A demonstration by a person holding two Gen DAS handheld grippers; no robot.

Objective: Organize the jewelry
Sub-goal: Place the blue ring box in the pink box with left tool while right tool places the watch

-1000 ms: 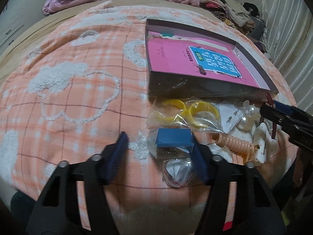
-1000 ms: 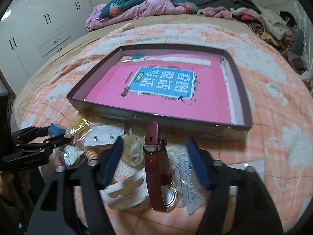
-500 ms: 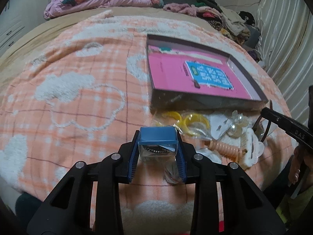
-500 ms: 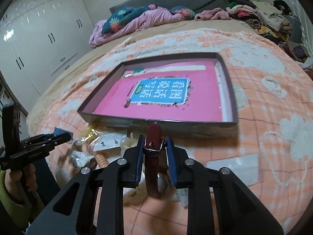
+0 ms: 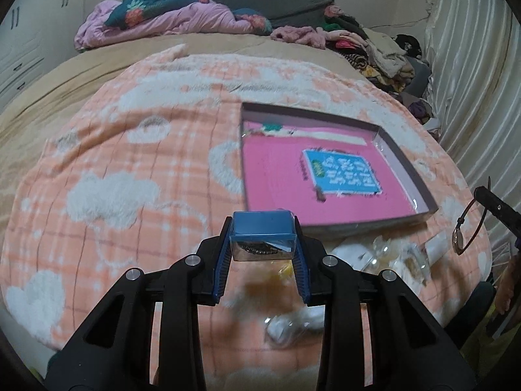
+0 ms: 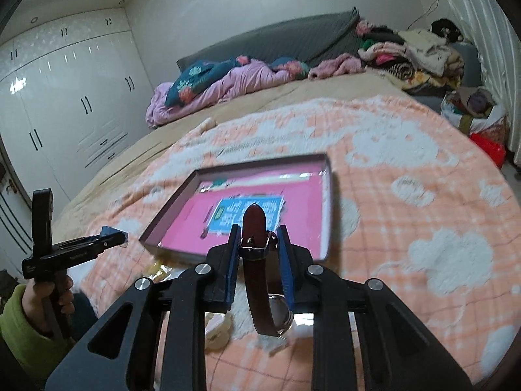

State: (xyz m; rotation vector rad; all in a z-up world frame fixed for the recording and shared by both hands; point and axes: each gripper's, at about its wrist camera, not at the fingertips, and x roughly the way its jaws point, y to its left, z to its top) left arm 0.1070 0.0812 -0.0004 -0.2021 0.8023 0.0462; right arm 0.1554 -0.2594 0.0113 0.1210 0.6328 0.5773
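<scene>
Your left gripper (image 5: 263,244) clamps the small clear box (image 5: 262,236); your right gripper (image 6: 259,247) pinches the brown watch (image 6: 260,273), both above the bed (image 5: 130,169) near the tray (image 5: 403,169).

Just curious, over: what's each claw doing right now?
Left gripper shut on blue-lidded box. Right gripper shut on watch. Tray ahead, nothing blocking.
</scene>
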